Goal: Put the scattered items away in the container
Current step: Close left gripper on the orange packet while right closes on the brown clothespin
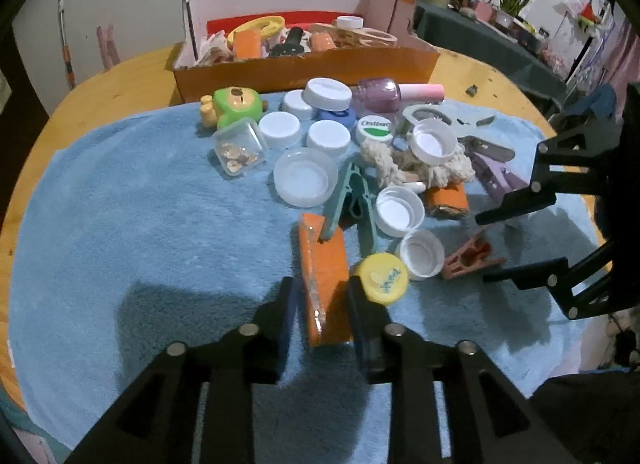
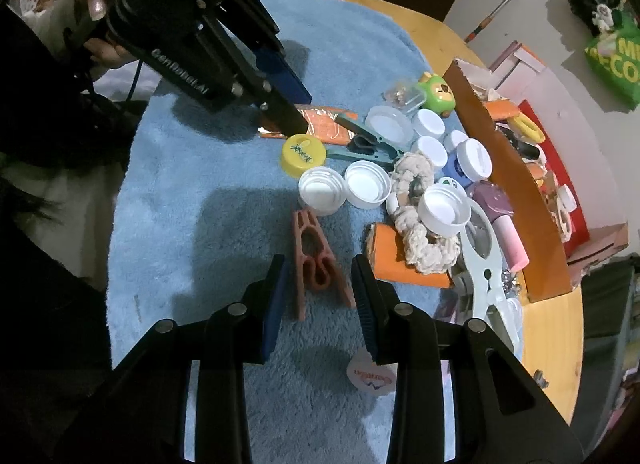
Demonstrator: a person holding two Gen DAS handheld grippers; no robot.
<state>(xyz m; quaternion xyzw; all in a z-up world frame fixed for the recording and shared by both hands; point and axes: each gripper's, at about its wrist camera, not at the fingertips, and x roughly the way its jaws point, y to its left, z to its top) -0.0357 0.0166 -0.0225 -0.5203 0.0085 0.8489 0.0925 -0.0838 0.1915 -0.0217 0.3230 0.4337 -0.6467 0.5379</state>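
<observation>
Left wrist view: the left gripper point(image 1: 320, 304) is seen straddling an orange packet point(image 1: 324, 284) on the blue towel point(image 1: 120, 224) — its jaws stand a little apart, and a gap shows on the left side, so no firm grip can be confirmed. The cardboard box point(image 1: 304, 68) lies beyond the packet, behind a clutter of white caps.

Right wrist view: the right gripper point(image 2: 320, 284) is held partly open over a brown clothespin point(image 2: 316, 260) — nothing is grasped. The box point(image 2: 512, 184) sits to the clothespin's right.
</observation>
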